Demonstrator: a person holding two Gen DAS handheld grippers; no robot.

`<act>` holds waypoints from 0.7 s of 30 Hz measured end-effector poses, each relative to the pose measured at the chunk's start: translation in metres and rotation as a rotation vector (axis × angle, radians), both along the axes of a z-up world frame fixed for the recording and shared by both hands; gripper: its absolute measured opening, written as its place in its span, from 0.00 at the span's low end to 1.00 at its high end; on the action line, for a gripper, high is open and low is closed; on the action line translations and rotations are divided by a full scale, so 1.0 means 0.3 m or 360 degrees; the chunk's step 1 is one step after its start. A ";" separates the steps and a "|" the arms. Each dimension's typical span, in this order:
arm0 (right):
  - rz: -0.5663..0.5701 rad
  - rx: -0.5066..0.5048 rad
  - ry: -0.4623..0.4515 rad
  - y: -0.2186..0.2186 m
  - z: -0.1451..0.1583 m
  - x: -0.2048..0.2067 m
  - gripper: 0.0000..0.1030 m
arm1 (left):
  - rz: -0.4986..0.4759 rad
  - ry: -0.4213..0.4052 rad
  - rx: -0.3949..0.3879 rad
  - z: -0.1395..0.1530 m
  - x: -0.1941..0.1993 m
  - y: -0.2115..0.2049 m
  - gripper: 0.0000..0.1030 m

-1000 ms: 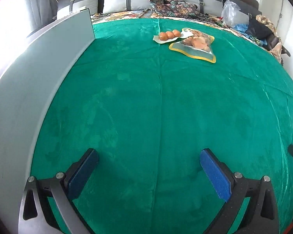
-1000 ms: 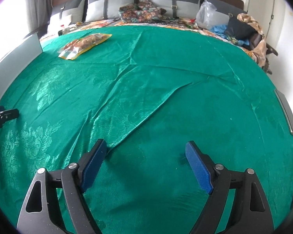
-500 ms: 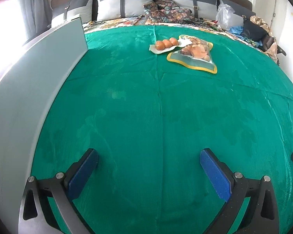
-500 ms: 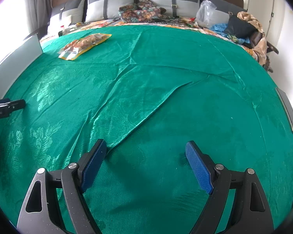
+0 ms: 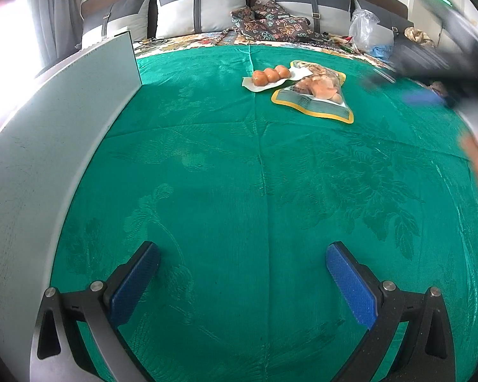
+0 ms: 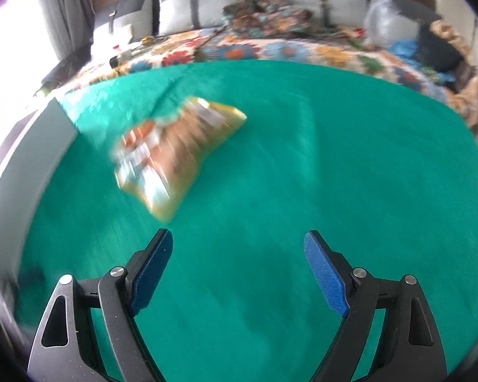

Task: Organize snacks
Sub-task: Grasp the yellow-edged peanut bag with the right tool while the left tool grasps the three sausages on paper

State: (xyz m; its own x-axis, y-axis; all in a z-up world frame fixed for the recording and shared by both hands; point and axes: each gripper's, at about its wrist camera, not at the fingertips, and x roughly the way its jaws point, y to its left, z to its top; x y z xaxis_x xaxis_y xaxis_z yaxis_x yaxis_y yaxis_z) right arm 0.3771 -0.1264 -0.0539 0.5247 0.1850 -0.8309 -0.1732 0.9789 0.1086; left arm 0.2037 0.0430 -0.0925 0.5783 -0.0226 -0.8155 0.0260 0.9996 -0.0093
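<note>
Both pairs of blue-padded fingers are standing wide apart with nothing between them: our right gripper (image 6: 237, 273) is hanging over bare cloth, and our left gripper (image 5: 242, 286) is doing the same. Just ahead and a little left of the right gripper's left pad, the yellow-edged clear plastic snack pouch (image 6: 175, 156) is lying flat on the green patterned tablecloth (image 6: 334, 159), and we are judging it to be the thing this hand is heading for. In the left wrist view that same pouch (image 5: 315, 94) is sitting toward the far side of the cloth, touching or slightly overlapping the white flat pack of three round orange-brown snacks (image 5: 271, 76). Because the right wrist view is smearing heavily, we are risking an overshoot: pads arriving fast could shove the slippery pouch along the cloth, or drive it into the flat pack beside it, instead of straddling it. Since the pouch is lying flat and limp, fingers closing on it from above might pinch only film, or catch a fold of cloth with it. At the left edge, the pale grey upright board (image 5: 47, 165) is standing well clear of both snacks, so a sideways push that way is mattering less.
</note>
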 end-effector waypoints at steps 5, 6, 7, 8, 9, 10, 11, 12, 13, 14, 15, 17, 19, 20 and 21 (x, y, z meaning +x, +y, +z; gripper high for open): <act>0.0033 0.0003 0.0055 0.217 -0.033 0.221 0.82 | 0.0000 0.0000 0.0000 0.000 0.000 0.000 1.00; 0.0028 -0.0050 0.0087 0.242 -0.060 0.240 0.82 | 0.0000 0.0000 0.0000 0.000 0.000 0.000 1.00; 0.0020 -0.0103 0.0118 0.258 -0.087 0.251 0.82 | 0.0000 0.0000 0.0000 0.000 0.000 0.000 1.00; 0.0021 -0.0098 0.0134 0.259 -0.108 0.252 0.82 | 0.0000 0.0000 0.0000 0.000 0.000 0.000 1.00; 0.0013 -0.0040 0.0136 0.248 -0.123 0.244 0.82 | 0.0000 0.0000 0.0000 0.000 0.000 0.000 1.00; 0.0000 0.0002 0.0103 0.226 -0.130 0.220 0.81 | -0.0001 0.0001 0.0000 0.000 0.000 0.000 1.00; 0.0014 -0.0025 0.0068 0.212 -0.135 0.191 0.80 | -0.0001 0.0000 0.0000 0.000 0.000 0.000 1.00; 0.0044 -0.0055 0.0043 0.203 -0.134 0.172 0.75 | -0.0001 0.0001 0.0000 0.000 0.000 0.000 1.00; 0.0072 -0.0059 0.0029 0.188 -0.135 0.152 0.71 | 0.0000 0.0000 0.0000 0.000 0.000 0.000 1.00; 0.0088 -0.0055 0.0031 0.168 -0.133 0.134 0.67 | -0.0001 0.0001 0.0000 0.000 0.000 0.000 1.00; 0.0093 -0.0054 0.0043 0.137 -0.127 0.113 0.65 | -0.0001 0.0001 0.0000 0.000 0.000 0.000 1.00; 0.0093 -0.0066 0.0049 0.087 -0.118 0.083 0.64 | -0.0001 0.0001 0.0000 0.000 -0.001 0.000 1.00; 0.0081 -0.0068 0.0064 0.012 -0.117 0.023 0.64 | -0.0001 0.0001 0.0000 0.000 -0.001 0.000 1.00; 0.0076 -0.0081 0.0071 -0.014 -0.117 0.003 0.65 | -0.0001 0.0001 0.0000 0.000 -0.001 0.000 1.00; 0.0081 -0.0099 0.0073 -0.042 -0.116 -0.033 0.69 | -0.0001 0.0001 -0.0001 0.000 -0.001 0.000 1.00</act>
